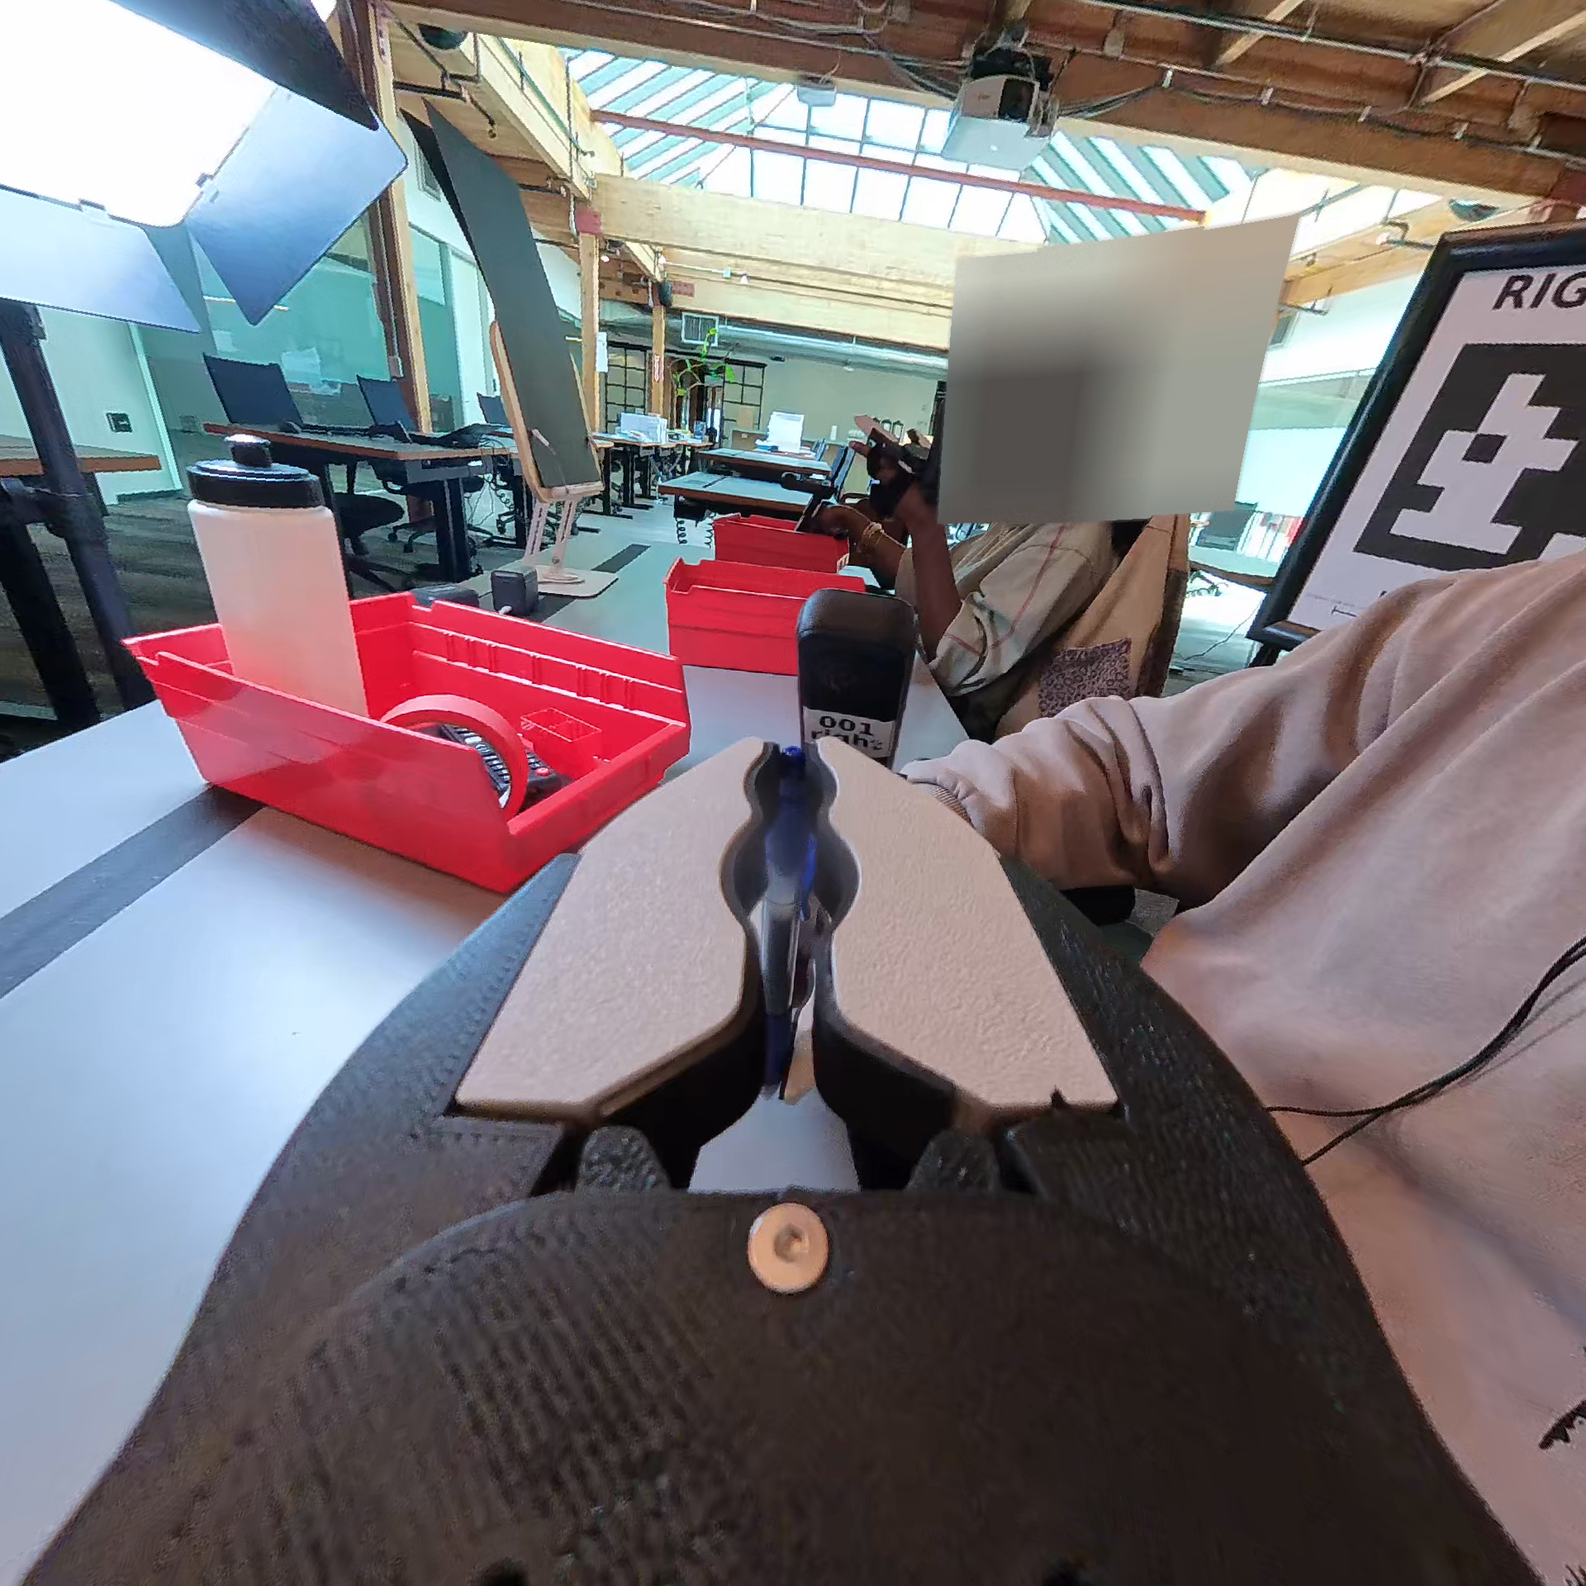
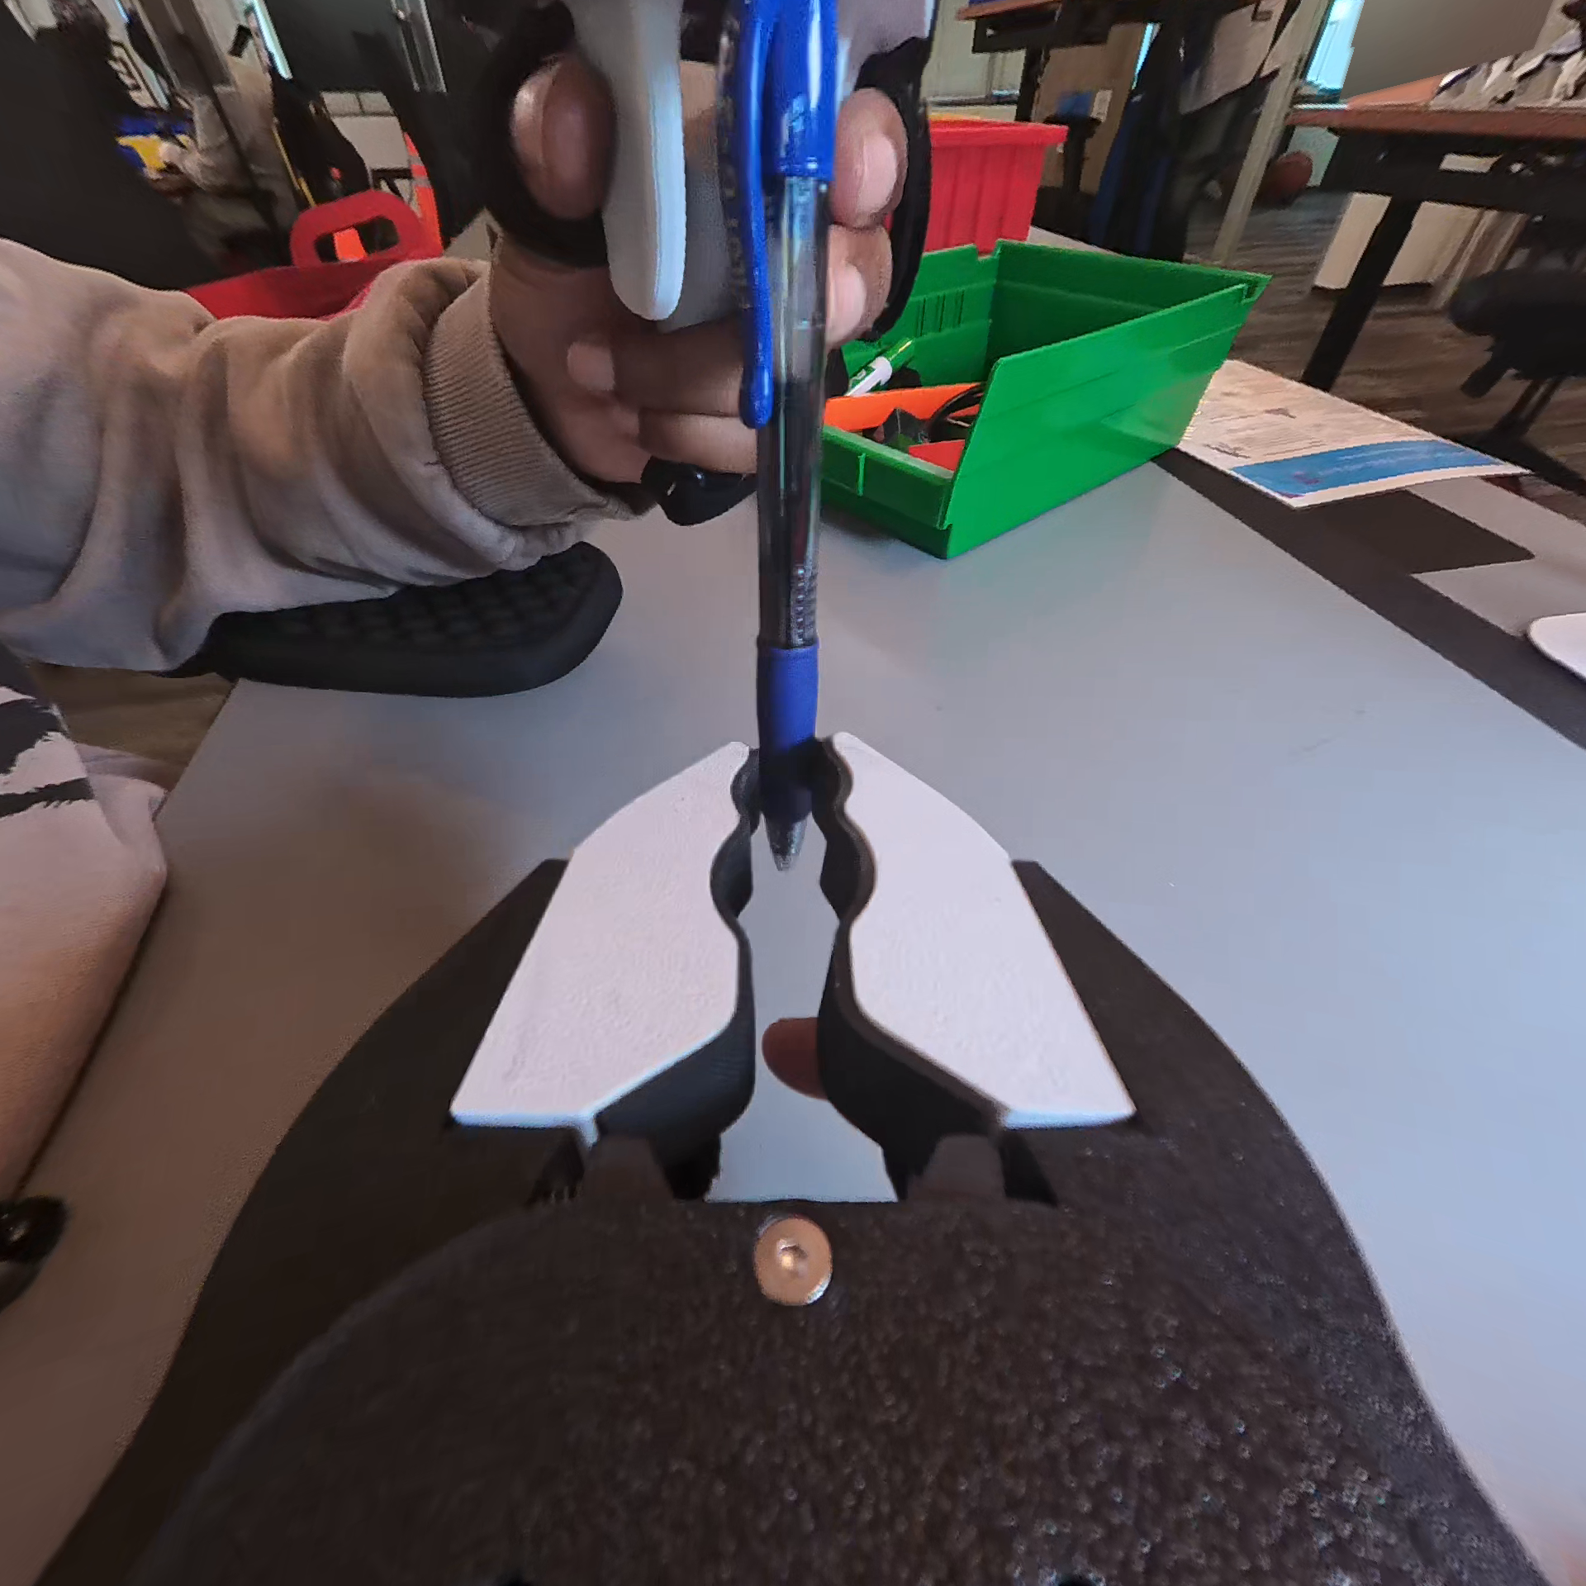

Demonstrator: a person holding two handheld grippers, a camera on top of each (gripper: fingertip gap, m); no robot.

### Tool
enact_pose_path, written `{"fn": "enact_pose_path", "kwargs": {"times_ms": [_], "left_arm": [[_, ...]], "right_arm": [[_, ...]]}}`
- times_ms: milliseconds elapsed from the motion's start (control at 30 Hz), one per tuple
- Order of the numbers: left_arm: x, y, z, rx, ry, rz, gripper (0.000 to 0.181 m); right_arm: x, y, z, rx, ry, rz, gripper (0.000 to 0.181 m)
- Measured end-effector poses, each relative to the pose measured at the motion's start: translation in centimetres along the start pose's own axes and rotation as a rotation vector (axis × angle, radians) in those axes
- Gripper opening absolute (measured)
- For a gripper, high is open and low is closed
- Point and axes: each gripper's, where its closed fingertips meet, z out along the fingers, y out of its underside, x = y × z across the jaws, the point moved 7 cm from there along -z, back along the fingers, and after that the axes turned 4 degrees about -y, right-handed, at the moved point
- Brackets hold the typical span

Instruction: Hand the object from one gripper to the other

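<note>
Blue-capped clear plastic pen [image 2: 785, 515] spans both claws above the grey table [image 2: 1116, 772] — left claw [image 1: 788, 759] clamped on its barrel, right claw [image 2: 788, 755] closed around the blue grip near the tip. Ideally, confirm the right grip holds firm before the left releases — then withdraw along the pen's axis.

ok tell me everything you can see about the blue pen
The blue pen is a retractable ballpoint with a clear barrel, blue rubber grip, blue clip and metal tip. It hangs in the air between both grippers: the left gripper clamps its clip end, the right gripper closes round its grip, tip pointing toward the right wrist camera.
</note>
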Motion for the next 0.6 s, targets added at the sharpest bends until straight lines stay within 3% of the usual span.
{"fn": "enact_pose_path", "kwargs": {"times_ms": [133,167,233,300,433,600], "left_arm": [[-0.4,-0.7,-0.6,0.082,-0.05,0.001,0.006],[-0.6,-0.8,-0.8,0.109,-0.066,0.008,0.01],[-0.7,-0.4,-0.5,0.086,-0.059,0.006,0.034],[-1.0,0.6,0.0,0.039,-0.051,-0.012,0.041],[-1.2,3.0,1.3,-0.015,-0.001,-0.083,0.036],[-0.4,4.3,2.6,-0.059,0.028,-0.069,0.03]], "right_arm": [[0.1,-1.0,-0.5,0.067,-0.023,0.06,0.011],[0.2,-1.3,-0.8,0.096,-0.037,0.094,0.011],[0.5,-2.0,-1.5,0.172,-0.052,0.142,0.011],[0.6,-2.8,-2.2,0.255,-0.079,0.182,0.011],[0.5,-3.5,-3.1,0.374,-0.13,0.228,0.011],[0.2,-2.6,-2.0,0.283,-0.097,0.179,0.011]]}}
